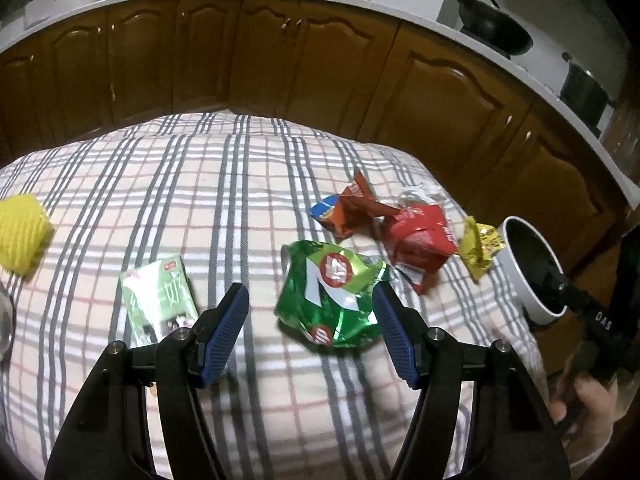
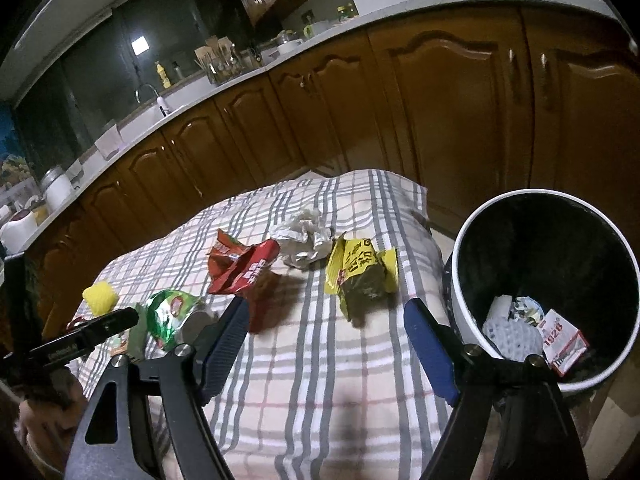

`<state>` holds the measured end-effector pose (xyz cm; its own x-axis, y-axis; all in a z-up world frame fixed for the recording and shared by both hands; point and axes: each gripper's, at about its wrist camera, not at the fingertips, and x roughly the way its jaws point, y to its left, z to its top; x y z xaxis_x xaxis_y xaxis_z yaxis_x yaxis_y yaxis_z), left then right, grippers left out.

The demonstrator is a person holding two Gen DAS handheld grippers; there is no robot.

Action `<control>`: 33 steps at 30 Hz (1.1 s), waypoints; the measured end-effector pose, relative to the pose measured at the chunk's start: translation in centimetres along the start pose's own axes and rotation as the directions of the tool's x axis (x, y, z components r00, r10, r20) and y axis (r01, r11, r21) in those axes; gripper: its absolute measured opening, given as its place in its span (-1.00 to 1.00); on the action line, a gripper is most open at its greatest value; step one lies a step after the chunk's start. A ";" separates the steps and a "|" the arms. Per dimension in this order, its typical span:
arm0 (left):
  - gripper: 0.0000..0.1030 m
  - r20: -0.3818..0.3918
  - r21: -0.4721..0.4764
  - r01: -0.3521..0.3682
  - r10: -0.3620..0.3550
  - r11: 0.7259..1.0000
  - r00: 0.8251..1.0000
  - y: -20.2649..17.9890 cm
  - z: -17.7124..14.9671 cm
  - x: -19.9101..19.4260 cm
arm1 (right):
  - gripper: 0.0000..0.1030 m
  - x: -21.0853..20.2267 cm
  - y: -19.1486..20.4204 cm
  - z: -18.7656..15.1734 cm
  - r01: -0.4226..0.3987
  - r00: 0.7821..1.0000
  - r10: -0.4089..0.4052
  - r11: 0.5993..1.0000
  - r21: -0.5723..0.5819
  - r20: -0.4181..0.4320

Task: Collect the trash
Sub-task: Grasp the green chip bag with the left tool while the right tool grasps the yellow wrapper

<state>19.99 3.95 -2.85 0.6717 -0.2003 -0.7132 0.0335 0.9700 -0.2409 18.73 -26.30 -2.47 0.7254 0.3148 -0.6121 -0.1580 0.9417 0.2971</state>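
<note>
Left wrist view: we see the left hand-held gripper [image 1: 311, 307] spread wide, holding nothing — the crushed green can [image 1: 332, 294] lies on the checked table [image 1: 200, 184] between its fingers.

Right wrist view: right hand-held gripper [image 2: 326, 322] also wide and unloaded, yellow wrapper [image 2: 362, 274] ahead, trash bin [image 2: 472, 240] just right — scraps inside.

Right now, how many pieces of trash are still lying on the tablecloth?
7, maybe more hidden: yellow foam net far left, green carton, crushed green can centre, orange wrapper, red wrapper, white crumpled paper behind it, yellow wrapper nearest the bin.
</note>
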 end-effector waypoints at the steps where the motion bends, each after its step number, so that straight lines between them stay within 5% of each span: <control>1: 0.26 -0.003 0.005 -0.005 0.005 1.000 1.000 0.1 0.2 0.4 | 0.57 0.3 -0.1 0.1 0.002 1.000 -0.002 1.000 0.000 -0.003; 9: 0.16 -0.036 0.044 -0.017 0.019 0.999 0.999 0.2 0.9 2.8 | 0.56 3.4 -0.3 1.2 0.029 0.999 -0.030 0.999 -0.027 -0.035; 14: -0.48 -0.080 0.072 0.003 0.002 0.997 0.997 -0.1 0.7 4.2 | 0.54 5.6 -0.7 1.5 0.052 0.996 -0.055 0.998 -0.039 -0.071; 17: -0.49 -0.074 0.088 0.007 0.000 0.996 0.997 -0.4 0.5 4.2 | 0.05 6.5 -0.6 1.4 0.065 0.994 -0.069 0.996 -0.054 -0.082; 19: -0.54 -0.064 0.093 0.010 -0.004 0.996 0.998 -0.4 0.3 3.9 | -0.68 6.8 -0.7 1.3 0.071 0.993 -0.076 0.996 -0.058 -0.094; 20: -0.59 -0.057 0.093 0.016 -0.011 0.996 0.998 -0.4 0.3 3.7 | -0.76 6.8 -0.7 1.1 0.074 0.992 -0.079 0.995 -0.061 -0.094; 33: -0.67 -0.003 0.086 0.092 -0.092 0.992 0.996 -2.0 -0.6 -0.2 | -0.84 2.0 1.1 0.0 0.012 1.000 -0.014 0.997 -0.082 -0.026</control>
<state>19.29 1.95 -2.60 0.6639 -0.2888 -0.6898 0.1587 0.9558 -0.2475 20.01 -24.67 -3.31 0.7102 0.3046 -0.6347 -0.2038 0.9519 0.2288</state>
